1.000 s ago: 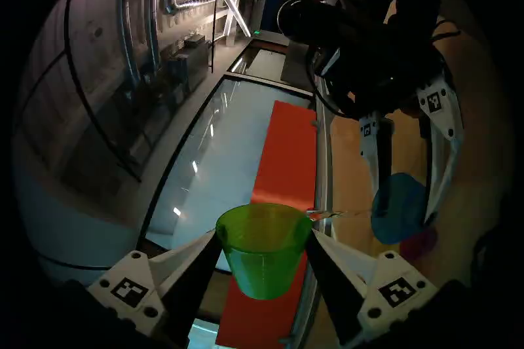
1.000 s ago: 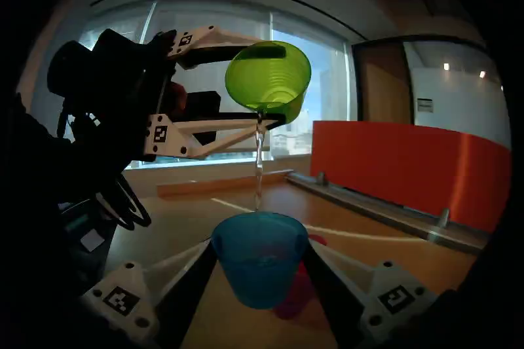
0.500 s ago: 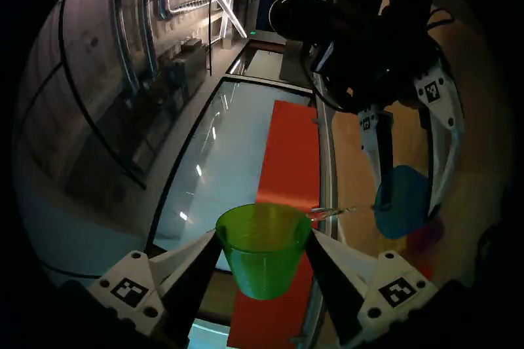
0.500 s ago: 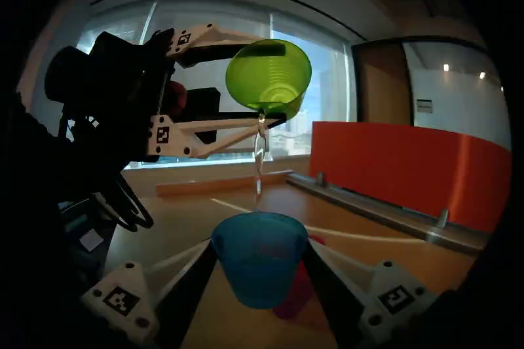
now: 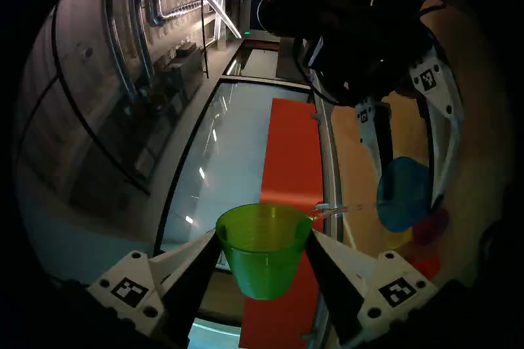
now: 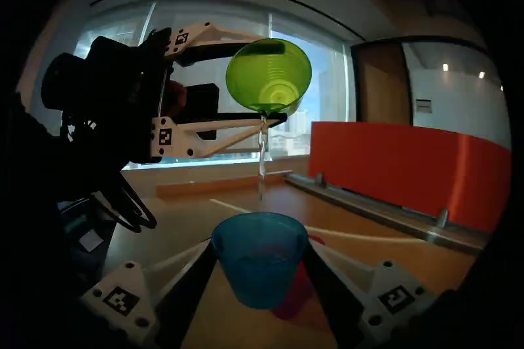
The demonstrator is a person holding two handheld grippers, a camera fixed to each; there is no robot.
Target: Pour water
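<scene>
Vs a second ago: green cup [image 6: 268,77] tips a bit further, mouth more square to the right gripper view. The water stream [image 6: 262,152] has thinned from a continuous thread reaching the blue cup [image 6: 259,257] to a short broken trickle. It fades out short of the rim, as far as I can tell.

Current state:
- Left gripper [image 5: 263,238]: fingers clamped on the green cup, one each side of the wall. Cup is in the air, near horizontal, above and a little beyond the blue cup.
- Right gripper [image 6: 260,244]: fingers closed on the blue cup the same way. Cup is upright over the wooden table [image 6: 367,264] with some water in it; level is hard to read.
- Red item [image 6: 298,290] sits just behind the blue cup, low. Can't tell what it is.

Handling, my read:
- Both look like thin, tapered plastic cups: light, with flexible walls.
- The green one is probably almost empty, so nearly weightless. Too much squeeze will oval it.
- The blue one is getting heavier. The taper means it could slide down between the fingers, more so if the wall is wet.
- Best hold is mid-to-upper wall, opposite sides, below the rim, with moderate force.

Pour looks nearly done.
</scene>
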